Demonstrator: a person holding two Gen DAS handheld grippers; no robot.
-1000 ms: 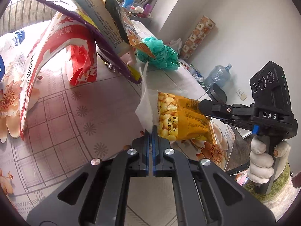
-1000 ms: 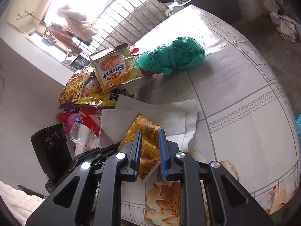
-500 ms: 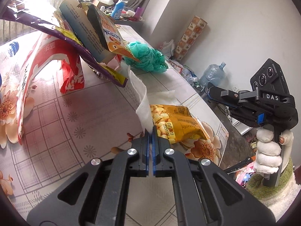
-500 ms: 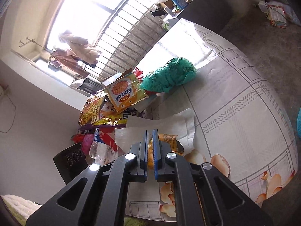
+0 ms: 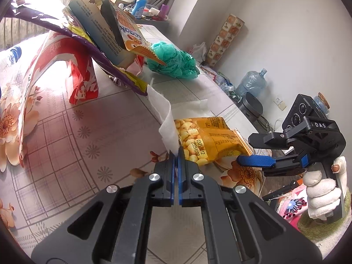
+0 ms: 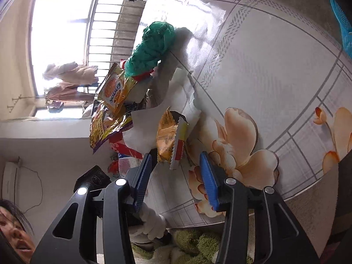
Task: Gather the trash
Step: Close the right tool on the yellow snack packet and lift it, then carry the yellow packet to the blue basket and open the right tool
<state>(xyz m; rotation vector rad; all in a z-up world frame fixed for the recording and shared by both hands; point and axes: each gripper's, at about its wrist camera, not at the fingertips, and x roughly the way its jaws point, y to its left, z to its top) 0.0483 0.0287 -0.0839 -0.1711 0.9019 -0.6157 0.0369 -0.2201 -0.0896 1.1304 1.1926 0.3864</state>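
My left gripper (image 5: pixel 176 154) is shut on the corner of a white paper napkin (image 5: pixel 166 115), lifting that corner off the floral table (image 5: pixel 72 118). A yellow snack packet (image 5: pixel 206 140) lies on the napkin just right of the fingers. My right gripper (image 6: pixel 175 162) is open and empty, rolled sideways just short of the packet (image 6: pixel 169 136) and napkin (image 6: pixel 143 129); it shows at the right of the left wrist view (image 5: pixel 257 160).
A heap of snack wrappers (image 5: pixel 105 30) and a red-white bag (image 5: pixel 81 83) lie beyond the napkin. A crumpled green plastic bag (image 5: pixel 173 60) sits farther back. The table edge (image 6: pixel 308 180) is near my right gripper. A water jug (image 5: pixel 253 83) stands on the floor.
My right gripper closed on the yellow packet, then opened and let it go, rolling sideways and pulling back toward the table edge. The left gripper stays shut on the napkin corner.
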